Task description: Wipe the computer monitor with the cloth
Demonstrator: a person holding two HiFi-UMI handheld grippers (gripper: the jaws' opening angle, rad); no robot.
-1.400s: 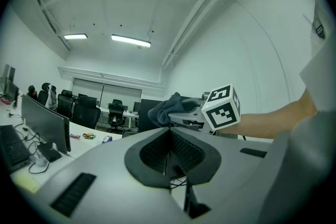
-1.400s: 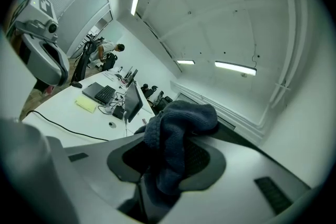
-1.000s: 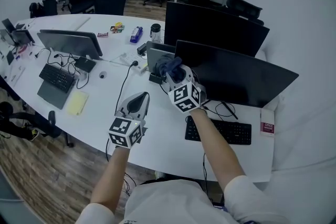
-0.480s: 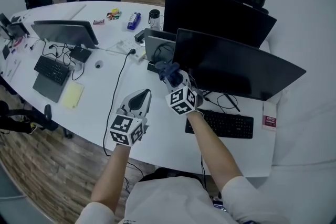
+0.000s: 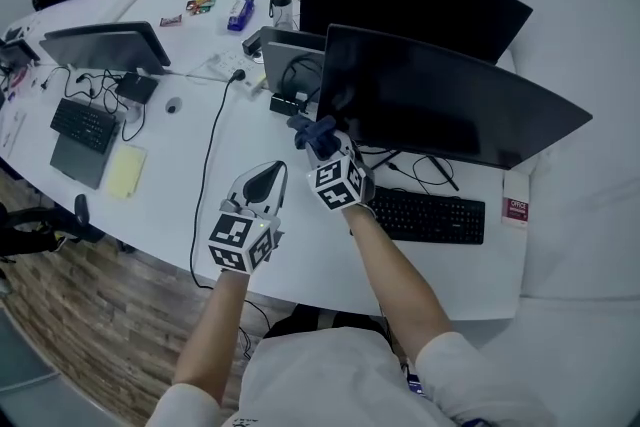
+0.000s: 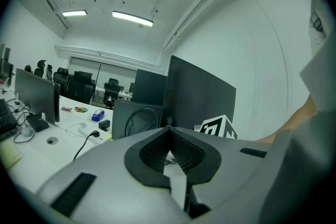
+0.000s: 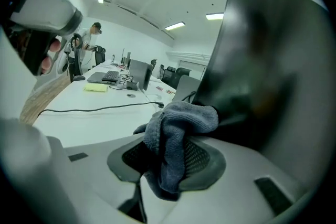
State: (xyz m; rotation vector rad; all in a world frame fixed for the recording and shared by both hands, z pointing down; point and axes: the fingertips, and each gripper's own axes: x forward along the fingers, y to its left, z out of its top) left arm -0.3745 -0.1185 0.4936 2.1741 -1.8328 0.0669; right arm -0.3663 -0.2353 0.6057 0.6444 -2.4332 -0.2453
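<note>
We are working over a curved white table [image 5: 170,170], where the broad, flat black computer monitor [image 5: 440,100] is standing. Our right gripper [image 5: 325,150] is clamping the soft, bunched blue-grey cloth [image 7: 178,123] at the screen's lower left corner; whether the cloth is touching the glass is hard to make out. Our left gripper [image 6: 169,134] is hovering empty, its ribbed pads pressed together.
</note>
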